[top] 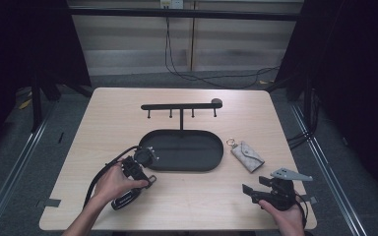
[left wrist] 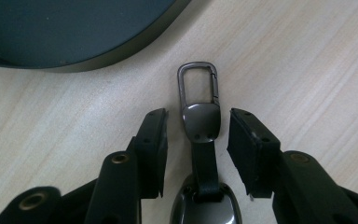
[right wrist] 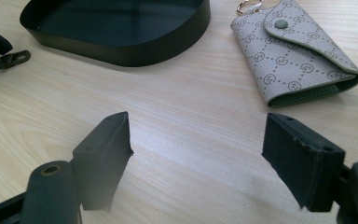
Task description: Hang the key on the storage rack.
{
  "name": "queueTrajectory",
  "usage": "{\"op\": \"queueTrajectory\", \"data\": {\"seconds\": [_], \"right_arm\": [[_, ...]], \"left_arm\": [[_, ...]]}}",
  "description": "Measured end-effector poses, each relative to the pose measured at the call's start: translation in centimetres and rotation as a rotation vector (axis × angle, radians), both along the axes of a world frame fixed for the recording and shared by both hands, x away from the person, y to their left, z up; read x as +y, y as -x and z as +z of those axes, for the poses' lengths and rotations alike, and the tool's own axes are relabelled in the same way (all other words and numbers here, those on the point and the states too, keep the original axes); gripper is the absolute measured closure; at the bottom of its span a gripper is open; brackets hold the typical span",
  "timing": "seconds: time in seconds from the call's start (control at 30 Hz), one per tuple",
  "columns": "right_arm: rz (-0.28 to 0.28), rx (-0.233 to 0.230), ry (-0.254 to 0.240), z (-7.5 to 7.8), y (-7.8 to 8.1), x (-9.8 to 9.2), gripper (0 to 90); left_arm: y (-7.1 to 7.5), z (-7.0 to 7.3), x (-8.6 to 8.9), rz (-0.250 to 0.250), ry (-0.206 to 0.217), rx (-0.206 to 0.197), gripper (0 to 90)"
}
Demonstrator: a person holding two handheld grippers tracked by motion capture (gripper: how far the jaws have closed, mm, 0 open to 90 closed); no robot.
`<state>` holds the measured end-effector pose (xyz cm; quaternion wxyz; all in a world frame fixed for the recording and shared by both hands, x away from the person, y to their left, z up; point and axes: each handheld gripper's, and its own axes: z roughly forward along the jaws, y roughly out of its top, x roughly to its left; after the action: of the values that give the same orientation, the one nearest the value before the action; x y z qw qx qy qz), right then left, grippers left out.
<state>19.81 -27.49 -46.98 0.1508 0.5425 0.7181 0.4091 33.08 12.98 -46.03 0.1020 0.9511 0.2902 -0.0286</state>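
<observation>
A dark metal keychain (left wrist: 200, 122) with a carabiner clip (left wrist: 196, 81) lies flat on the wooden table, just off the front left rim of a black oval tray (top: 211, 164). My left gripper (left wrist: 196, 116) straddles the keychain's metal plate. Its pads stand a little off each side without touching, so it is open. In the high view the left gripper (top: 145, 181) is held low at the tray's near left edge. My right gripper (top: 255, 186) rests near the front right of the table. In its own view the right gripper (right wrist: 198, 126) is wide open over bare wood.
A grey patterned key pouch (top: 247, 156) with a ring lies right of the tray, also ahead of the right gripper as the pouch (right wrist: 298, 56). A black hook rack (top: 181, 106) rises behind the tray. Dark curtains and floor rails flank the table.
</observation>
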Motion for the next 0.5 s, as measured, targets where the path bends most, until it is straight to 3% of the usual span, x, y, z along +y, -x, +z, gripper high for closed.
{"op": "queueTrajectory", "data": {"seconds": [0.23, 0.33, 0.47, 0.5], "right_arm": [[-0.005, -0.004, -0.001, 0.0, 0.0, 0.0, 23.0], [-0.005, -0.004, -0.002, 0.0, 0.0, 0.0, 22.8], [-0.003, -0.001, -0.002, 0.0, 0.0, 0.0, 22.7], [-0.003, -0.001, -0.002, 0.0, 0.0, 0.0, 22.6]], "left_arm": [[-0.3, -0.4, -0.4, -0.014, -0.007, -0.002, 64.5], [-0.2, -0.4, -0.7, -0.025, -0.024, -0.010, 65.2], [0.1, -0.4, -1.5, -0.053, -0.079, -0.031, 65.6], [0.2, -0.5, -1.6, -0.039, -0.076, -0.032, 66.0]]}}
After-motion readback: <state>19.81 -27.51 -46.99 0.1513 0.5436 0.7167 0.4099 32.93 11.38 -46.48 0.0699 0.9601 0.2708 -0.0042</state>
